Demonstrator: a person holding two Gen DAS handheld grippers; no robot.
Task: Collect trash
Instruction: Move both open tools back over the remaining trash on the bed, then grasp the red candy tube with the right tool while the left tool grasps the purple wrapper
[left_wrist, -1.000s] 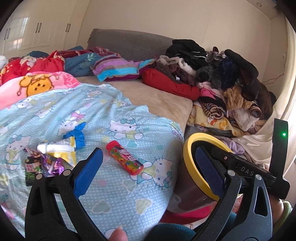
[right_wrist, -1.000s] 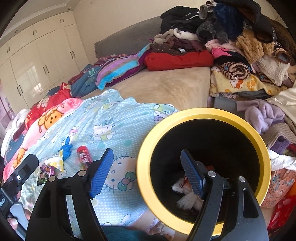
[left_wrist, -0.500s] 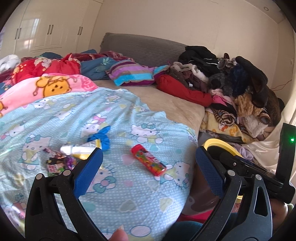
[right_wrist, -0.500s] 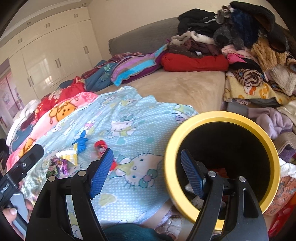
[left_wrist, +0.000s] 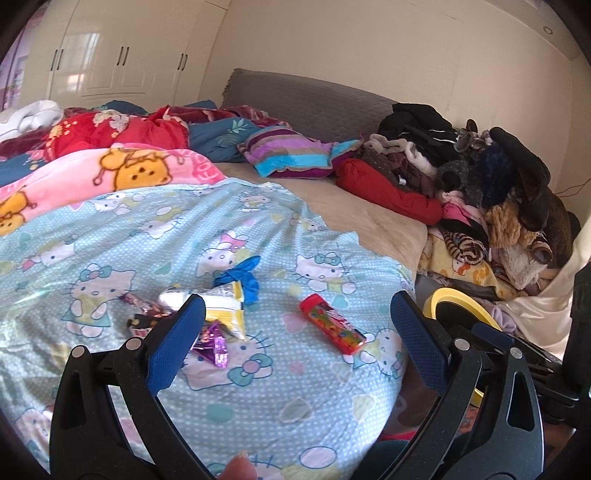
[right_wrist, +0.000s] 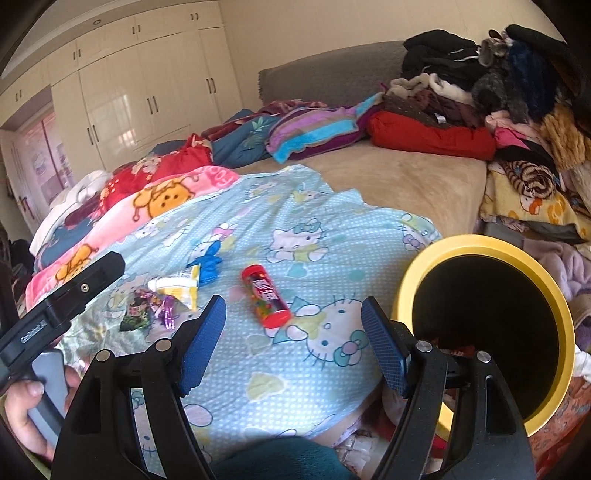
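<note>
Trash lies on the light-blue Hello Kitty blanket (left_wrist: 110, 236): a red candy tube (left_wrist: 331, 329) (right_wrist: 265, 295), a white-and-yellow wrapper (left_wrist: 218, 306) (right_wrist: 177, 286), a crumpled blue scrap (left_wrist: 240, 275) (right_wrist: 208, 264) and purple and dark foil wrappers (left_wrist: 210, 343) (right_wrist: 147, 310). A yellow-rimmed black bin (right_wrist: 491, 328) (left_wrist: 458, 299) stands at the bed's right side with trash inside. My left gripper (left_wrist: 295, 350) is open and empty, just short of the wrappers. My right gripper (right_wrist: 291, 347) is open and empty, near the tube, left of the bin.
A pile of clothes and plush things (left_wrist: 480, 192) (right_wrist: 498, 92) fills the bed's right side. Pink and red blankets (left_wrist: 92, 173) and a striped pillow (left_wrist: 291, 155) lie at the back. White wardrobes (right_wrist: 129, 99) stand behind. The left gripper's handle (right_wrist: 55, 306) shows at the right wrist view's left.
Both grippers have swung left, away from the bin and toward the trash on the blanket. The bin has slid to the right edge of both views. Both stay open.
</note>
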